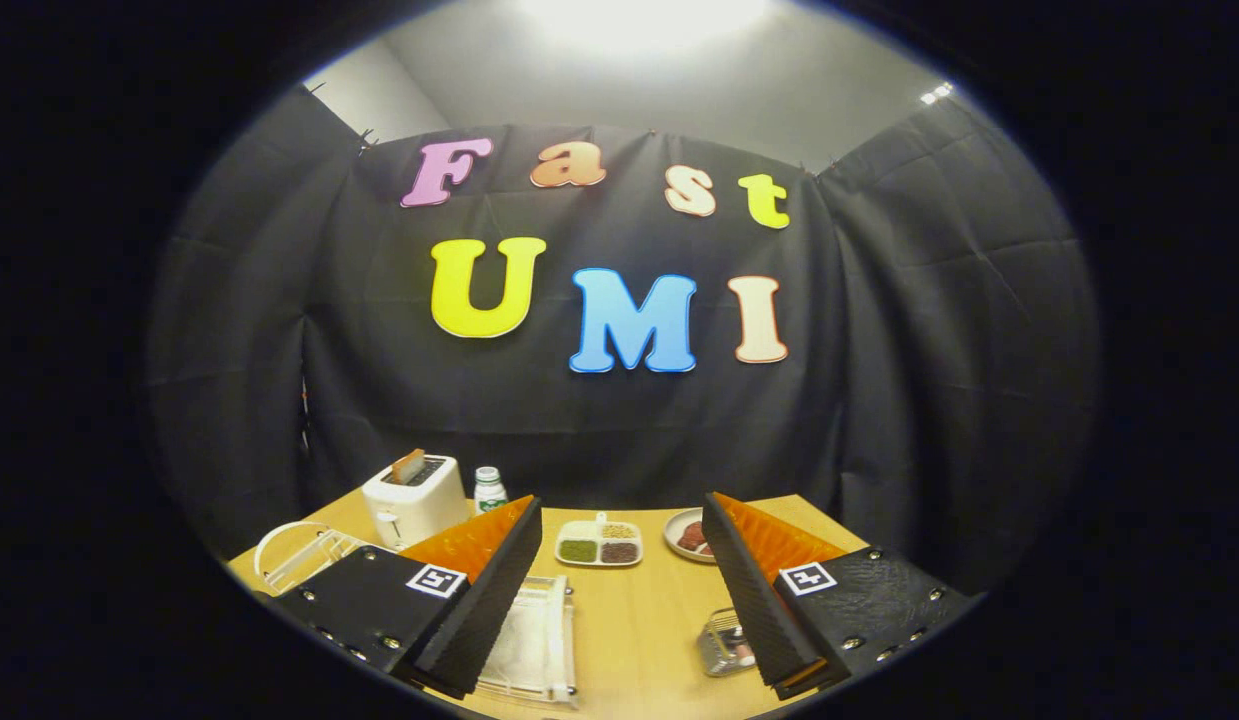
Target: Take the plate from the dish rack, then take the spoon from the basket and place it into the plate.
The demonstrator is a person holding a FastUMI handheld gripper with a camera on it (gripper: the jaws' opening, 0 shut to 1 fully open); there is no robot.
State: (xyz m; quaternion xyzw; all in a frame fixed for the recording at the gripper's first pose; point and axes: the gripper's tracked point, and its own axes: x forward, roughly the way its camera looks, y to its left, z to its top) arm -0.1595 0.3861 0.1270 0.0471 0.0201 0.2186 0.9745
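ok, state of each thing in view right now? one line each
tongs: open, fingers wide apart, holding nothing
white toaster: slice of toast sticking up from a slot
small white bottle with green label: upright, cap on
white divided tray: compartments filled
small round plate: flat on the table, reddish food on it
clear dish rack: white plate standing in it
small clear basket: on the table, contents unclear

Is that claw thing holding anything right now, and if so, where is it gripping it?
Nothing is held. The gripper has its jaws wide apart above the wooden table, with bare tabletop between them and a divided snack tray beyond.
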